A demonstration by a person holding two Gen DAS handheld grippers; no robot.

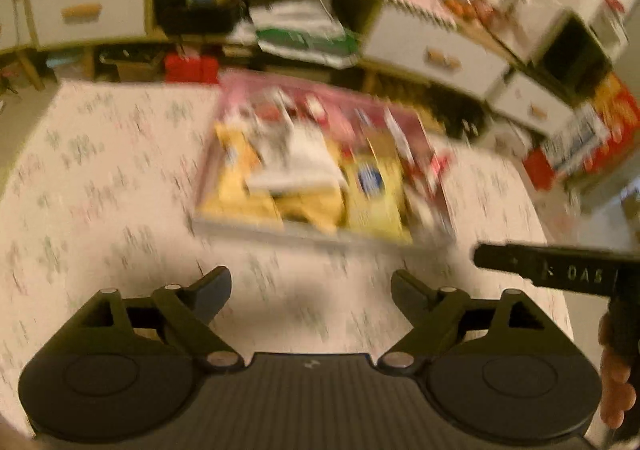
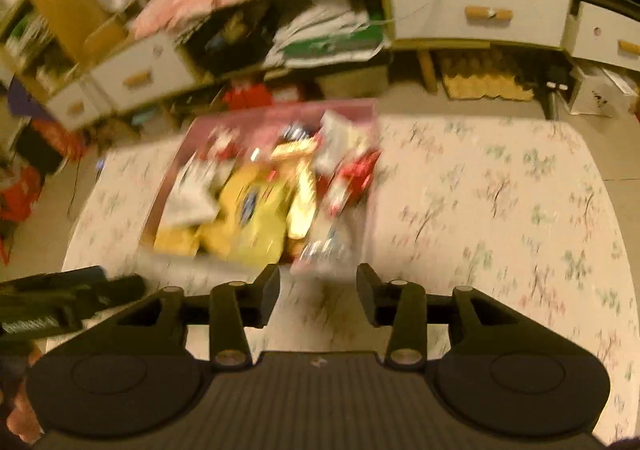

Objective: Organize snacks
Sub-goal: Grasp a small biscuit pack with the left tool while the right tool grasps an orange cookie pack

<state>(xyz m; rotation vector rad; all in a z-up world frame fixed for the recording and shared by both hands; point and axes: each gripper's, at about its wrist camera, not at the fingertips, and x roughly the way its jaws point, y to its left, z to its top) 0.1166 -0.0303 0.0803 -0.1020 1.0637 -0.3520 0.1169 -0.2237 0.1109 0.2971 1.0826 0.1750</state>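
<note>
The snacks (image 1: 320,178) all seem to lie packed in the pink tray (image 2: 256,122) in the middle of the desk (image 1: 100,170), and no loose packet shows on the cloth, so the sorting looks nearly or fully done (blur hides detail). The left claw (image 1: 311,290) gapes wide and empty; the right claw (image 2: 318,290) stands partly apart over bare cloth, holding nothing.

One pink rectangular plastic tray (image 1: 436,186) on one floral-cloth table (image 1: 100,178). Inside: blurred heap of snack packets, at least three yellow (image 1: 372,194), one white (image 1: 296,162), few red (image 2: 352,178); exact total unclear. Four white drawer fronts (image 2: 480,14) behind.
</note>
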